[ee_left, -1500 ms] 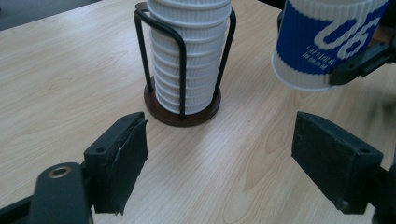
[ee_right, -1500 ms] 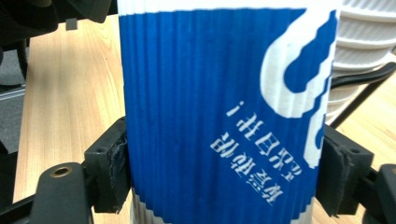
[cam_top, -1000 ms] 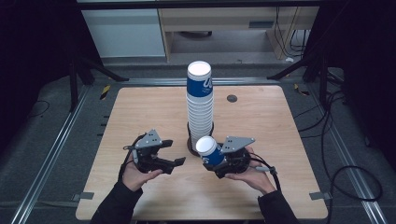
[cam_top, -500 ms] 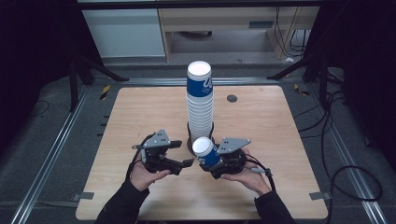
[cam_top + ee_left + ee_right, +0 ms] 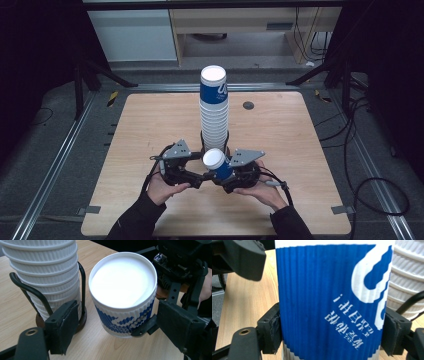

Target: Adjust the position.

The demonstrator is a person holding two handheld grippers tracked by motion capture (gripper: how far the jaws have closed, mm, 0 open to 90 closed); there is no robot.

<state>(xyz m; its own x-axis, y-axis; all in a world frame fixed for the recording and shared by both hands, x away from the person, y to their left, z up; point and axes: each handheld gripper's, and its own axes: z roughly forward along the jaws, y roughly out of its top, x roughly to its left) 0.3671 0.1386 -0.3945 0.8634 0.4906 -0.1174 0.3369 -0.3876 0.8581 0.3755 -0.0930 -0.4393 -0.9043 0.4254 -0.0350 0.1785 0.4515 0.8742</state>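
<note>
A tall stack of white ribbed paper cups [image 5: 214,110] topped by a blue one stands in a black wire holder [image 5: 82,285] at the table's middle. In front of it my right gripper [image 5: 223,175] is shut on a single blue-and-white cup [image 5: 216,162], tilted with its white bottom turned up toward the camera. Its pads [image 5: 270,333] press both sides of the ribbed blue sleeve [image 5: 324,297]. My left gripper [image 5: 200,178] is open, and its jaws stand on either side of that cup [image 5: 122,290] with a gap at the left pad [image 5: 67,327].
A small dark round disc [image 5: 248,105] lies on the wooden table [image 5: 150,125] behind and right of the stack. Cables trail from both grippers toward the front edge. Metal rails run along both sides of the table.
My left gripper has moved right, toward the held cup, and its open jaws now stand around it. The right gripper has kept its hold, almost still.
</note>
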